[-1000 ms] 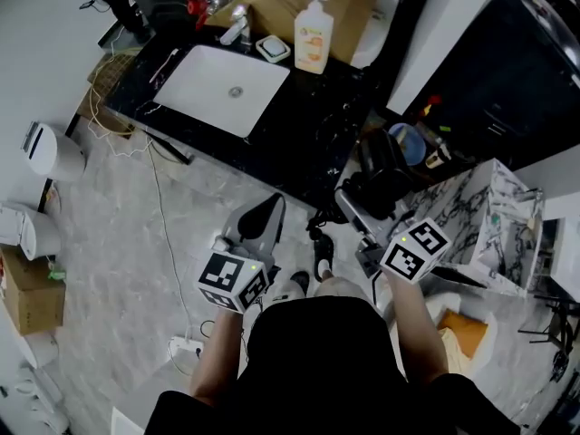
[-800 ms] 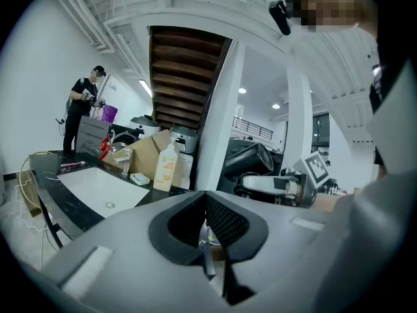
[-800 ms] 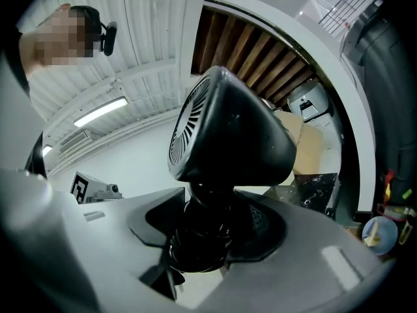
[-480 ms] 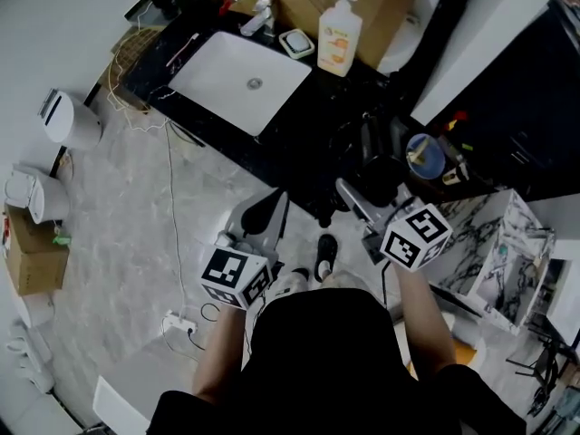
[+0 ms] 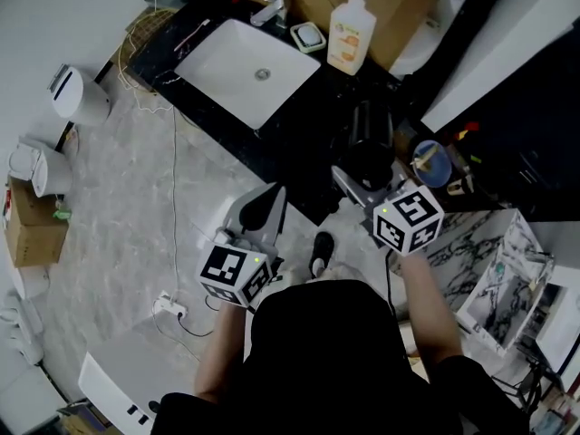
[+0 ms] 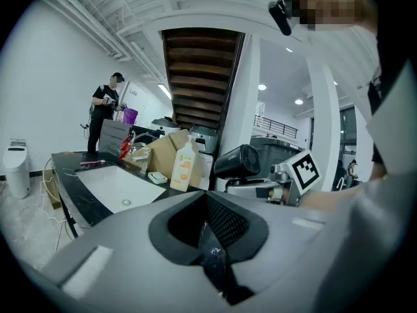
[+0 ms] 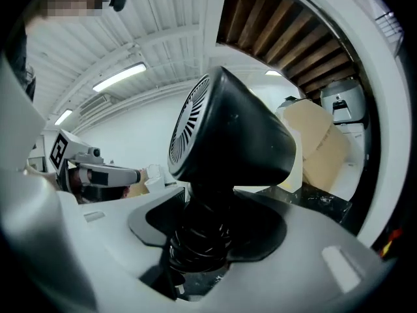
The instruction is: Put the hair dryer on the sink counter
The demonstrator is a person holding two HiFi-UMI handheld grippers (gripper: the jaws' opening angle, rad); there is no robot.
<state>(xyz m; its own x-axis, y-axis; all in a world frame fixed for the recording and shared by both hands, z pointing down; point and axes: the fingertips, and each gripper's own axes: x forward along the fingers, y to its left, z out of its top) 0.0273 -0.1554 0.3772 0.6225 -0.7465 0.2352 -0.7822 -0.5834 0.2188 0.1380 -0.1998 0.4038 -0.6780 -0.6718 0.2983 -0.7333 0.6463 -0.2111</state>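
Over the last second the right claw (image 7: pixel 195 240) has carried the hair dryer (image 7: pixel 228 135) away from the marble-patterned unit (image 5: pixel 494 275) at the person's right and toward the black worktop (image 5: pixel 304 139). In the head view the dryer (image 5: pixel 369 148) now shows against the worktop surface, right of the sink (image 5: pixel 246 69) and nearer the person than the soap bottle (image 5: pixel 352 36). Whether it hangs above the surface or just in front of its edge cannot be settled from that angle. The right claw (image 5: pixel 349 184) is closed on the dryer's handle, where the black cord is wound in coils. The body and its grille stand above the jaws, tilted. The dryer is not resting on anything; the claw alone supports it. The left claw (image 6: pixel 207 240) has kept its place low at the person's left, short of the worktop edge. Its jaws are drawn together, nothing between them, and it takes no part in the carry. Judgement: the transport step is nearly complete, and placement has not begun. The stretch of worktop between sink and dryer appears free of other items, and would serve as the set-down area. Lower the dryer until its body bears on the surface before the jaws are released, since the wound cord may snag on the pads.
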